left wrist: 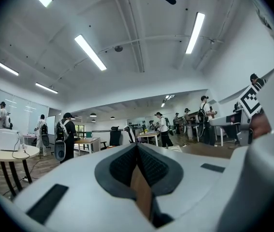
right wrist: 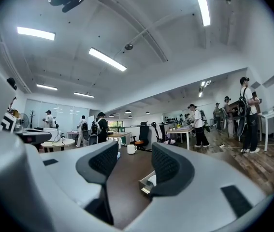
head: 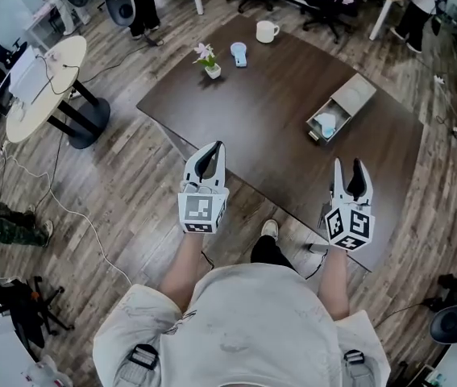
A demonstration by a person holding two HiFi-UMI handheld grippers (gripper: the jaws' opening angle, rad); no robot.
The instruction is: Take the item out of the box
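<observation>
Person in a pale shirt, with two white hand-held grippers

The short-sleeved shirt (head: 244,329) is off-white, with black-buckled straps (head: 141,355) at both shoulders, above a dark trouser leg (head: 272,253) and a light shoe (head: 270,229). The left gripper (head: 210,153) and right gripper (head: 348,169) have white shells, dark ribbed pads (right wrist: 100,161) and black-and-white marker cubes (head: 202,210).

The left gripper (head: 214,153) and the right gripper (head: 348,169) are held out in front of the body, side by side and well apart, with the jaws pointed forward. The left gripper's jaws are pressed together with nothing between them. The right gripper's jaws are spread wide, and nothing is caught between its pads (right wrist: 102,162). Each gripper's marker cube is turned up towards the head. Both are carried on bare forearms, the left forearm (head: 183,268) and the right forearm (head: 334,276), which are stretched forward from the torso.
</observation>
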